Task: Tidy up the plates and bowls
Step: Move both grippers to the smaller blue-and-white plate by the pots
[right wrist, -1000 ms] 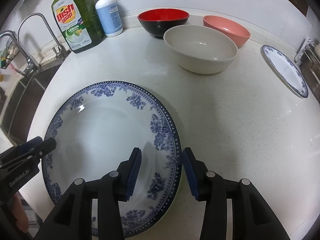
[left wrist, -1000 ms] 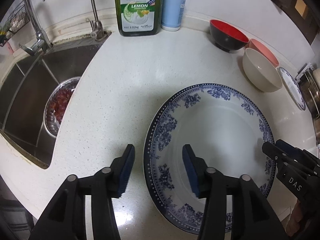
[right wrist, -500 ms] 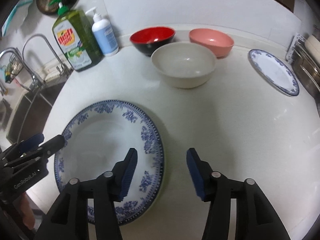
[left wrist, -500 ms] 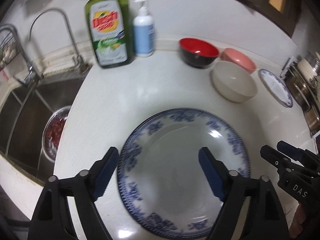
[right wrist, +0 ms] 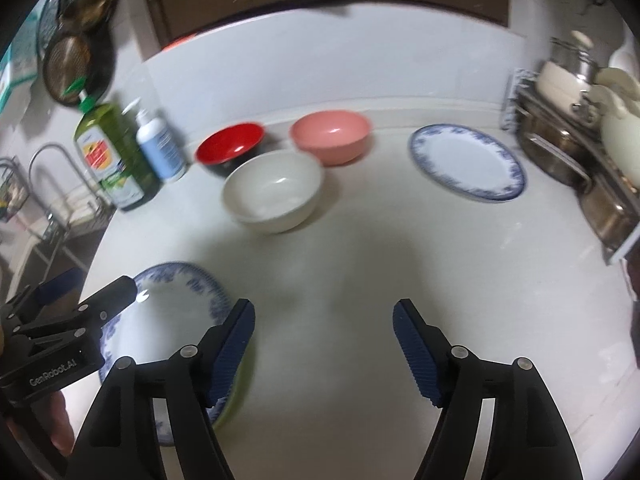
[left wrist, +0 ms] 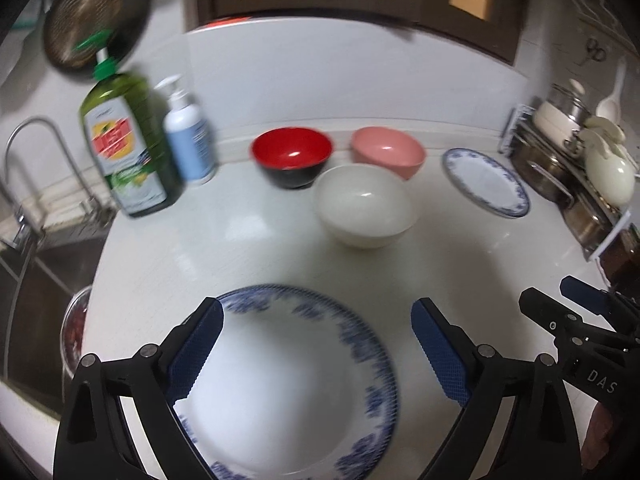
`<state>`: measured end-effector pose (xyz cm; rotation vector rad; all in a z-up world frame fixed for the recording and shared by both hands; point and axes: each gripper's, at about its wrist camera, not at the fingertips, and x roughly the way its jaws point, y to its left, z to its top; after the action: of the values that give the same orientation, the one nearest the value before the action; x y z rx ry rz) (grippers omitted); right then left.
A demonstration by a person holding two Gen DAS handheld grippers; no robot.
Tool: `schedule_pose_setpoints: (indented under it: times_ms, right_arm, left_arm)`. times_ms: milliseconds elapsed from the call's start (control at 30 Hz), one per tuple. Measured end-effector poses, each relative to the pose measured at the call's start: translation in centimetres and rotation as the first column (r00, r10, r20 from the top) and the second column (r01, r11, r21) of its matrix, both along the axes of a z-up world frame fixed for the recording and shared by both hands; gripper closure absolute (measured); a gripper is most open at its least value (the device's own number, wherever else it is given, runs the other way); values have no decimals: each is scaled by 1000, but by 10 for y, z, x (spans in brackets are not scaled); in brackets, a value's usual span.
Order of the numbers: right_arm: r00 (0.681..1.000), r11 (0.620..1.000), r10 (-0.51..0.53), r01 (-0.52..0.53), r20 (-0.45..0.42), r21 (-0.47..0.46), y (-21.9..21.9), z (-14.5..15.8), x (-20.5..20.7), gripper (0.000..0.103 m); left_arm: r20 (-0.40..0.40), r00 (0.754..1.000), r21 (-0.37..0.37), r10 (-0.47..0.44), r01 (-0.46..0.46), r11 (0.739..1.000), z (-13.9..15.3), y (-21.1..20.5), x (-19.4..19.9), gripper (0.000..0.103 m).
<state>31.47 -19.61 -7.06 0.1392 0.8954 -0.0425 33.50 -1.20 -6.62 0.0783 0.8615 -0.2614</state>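
Plates and bowls are being kept on the white counter (left wrist: 248, 240). Large blue-patterned plate (left wrist: 280, 380) is lying near, unheld, below the left gripper (left wrist: 316, 344), whose jaws are opening. Right gripper (right wrist: 324, 344) is opening over bare counter. Far off: small plate (right wrist: 466, 162), white bowl (right wrist: 274, 190), pink bowl (right wrist: 330, 136), red bowl (right wrist: 230, 146).

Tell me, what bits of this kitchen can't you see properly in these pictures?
- Big blue-patterned plate: left wrist view, near rim cut off by the picture's edge and left hand-held gripper.
- Dish soap bottle: both views, label blurred.
- Metal bowl in the sink: left wrist view, mostly hidden behind the counter's edge.
- Black and red bowl: right wrist view, partly behind the white bowl.
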Motion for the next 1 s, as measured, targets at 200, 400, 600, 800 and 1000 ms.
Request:
schedule_pose_setpoints:
  times_ms: [200,400,600,800,1000]
  right_arm:
    - [998,998,-65,65,27,2,-38,9,-2,30]
    - [990,991,-134,134,36,-2,-74,16,-2,30]
    - [980,982,-186,187,66,-14,-106,26,2,30]
    - [974,975,-216,219,68,-31,-133,33,16,30]
    - [966,966,-250,253,60,-46,-159,37,40,30]
  left_arm:
    - [61,996,28,-68,67,997,15,-40,3,5]
    - [87,987,20,-137,136,991,30,-79,13,5]
    - [88,975,25,-203,202,979,38,-116,26,5]
    - [77,957,43,-278,275,960,47,-152,51,5]
    - [58,945,63,-322,318,946,48,-183,83,5]
